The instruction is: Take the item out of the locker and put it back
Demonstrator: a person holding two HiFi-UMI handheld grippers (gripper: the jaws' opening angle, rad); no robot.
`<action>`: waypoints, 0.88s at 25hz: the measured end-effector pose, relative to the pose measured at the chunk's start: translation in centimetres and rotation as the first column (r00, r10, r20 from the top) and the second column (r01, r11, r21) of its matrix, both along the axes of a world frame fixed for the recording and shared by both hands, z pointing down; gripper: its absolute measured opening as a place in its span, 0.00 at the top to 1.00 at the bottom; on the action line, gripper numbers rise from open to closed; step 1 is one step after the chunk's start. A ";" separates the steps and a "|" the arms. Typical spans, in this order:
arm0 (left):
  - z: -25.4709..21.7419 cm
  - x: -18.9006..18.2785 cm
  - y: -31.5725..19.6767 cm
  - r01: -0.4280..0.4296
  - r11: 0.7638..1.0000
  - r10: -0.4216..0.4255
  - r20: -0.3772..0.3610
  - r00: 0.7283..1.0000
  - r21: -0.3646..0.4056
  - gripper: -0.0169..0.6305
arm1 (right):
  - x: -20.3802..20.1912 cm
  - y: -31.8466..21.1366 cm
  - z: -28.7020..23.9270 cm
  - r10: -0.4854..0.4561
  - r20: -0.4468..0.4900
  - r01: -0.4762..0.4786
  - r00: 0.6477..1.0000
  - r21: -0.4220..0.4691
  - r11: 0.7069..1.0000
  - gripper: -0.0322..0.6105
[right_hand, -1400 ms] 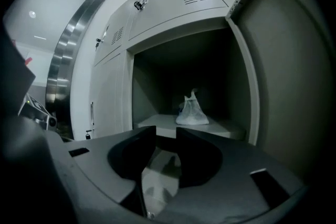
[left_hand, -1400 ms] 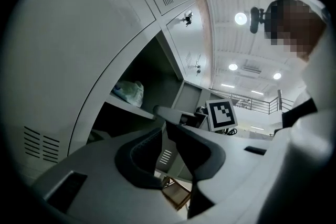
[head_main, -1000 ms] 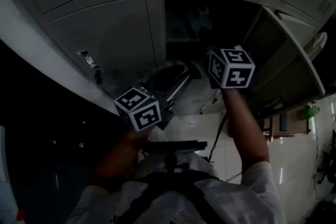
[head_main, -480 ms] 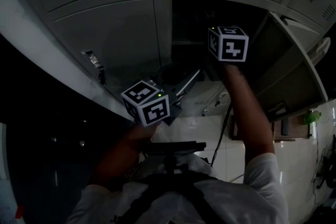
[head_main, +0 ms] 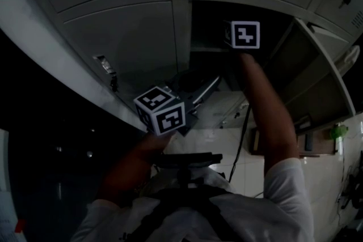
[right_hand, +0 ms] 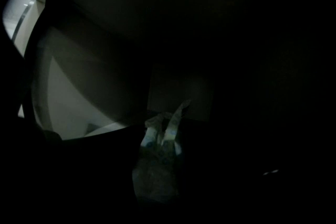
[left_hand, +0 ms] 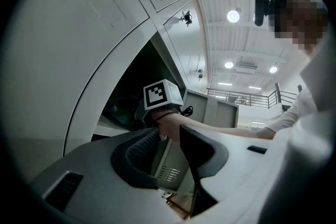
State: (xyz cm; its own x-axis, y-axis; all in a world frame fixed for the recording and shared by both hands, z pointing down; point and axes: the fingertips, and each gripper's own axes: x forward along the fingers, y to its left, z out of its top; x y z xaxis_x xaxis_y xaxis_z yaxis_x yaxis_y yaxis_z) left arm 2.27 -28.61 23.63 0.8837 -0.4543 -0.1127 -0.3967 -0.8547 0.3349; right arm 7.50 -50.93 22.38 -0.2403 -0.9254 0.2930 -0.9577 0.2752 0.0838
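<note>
Plastic, pale and crumpled, with two tied-up handles standing off its top: that is how the item reads, a small bag (right_hand: 155, 173) low in the middle of the right gripper view, deep in the dark of the locker compartment (head_main: 204, 22). It sits just where that gripper's jaws should show. The blackness swallows them, so I cannot tell whether they are spread, closed or already pinching the bag.

In the head view the right gripper (head_main: 244, 35) is reached up into the open compartment, its marker cube at the mouth and the forearm stretched out below it. The compartment's door (head_main: 317, 73) hangs swung out to the right, and a closed locker door (head_main: 127, 37) stands just left of the opening. The left gripper (left_hand: 169, 150) is held low near the person's chest, jaws parted with nothing between them.

The step in hand looks like work on the bag inside the compartment, though whether taking or returning I cannot say. To take it well, pinch the gathered handles rather than the slack body, since thin film would likely slip. Draw it straight out past the shelf lip and door edge, with the free gripper ready beneath.
</note>
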 end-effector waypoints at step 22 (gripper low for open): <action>0.1 -0.3 0.2 -0.017 1.000 0.016 -0.037 0.999 -0.013 0.79 | 0.7 2.1 -1.5 0.020 -0.068 -0.013 0.997 0.099 0.995 0.90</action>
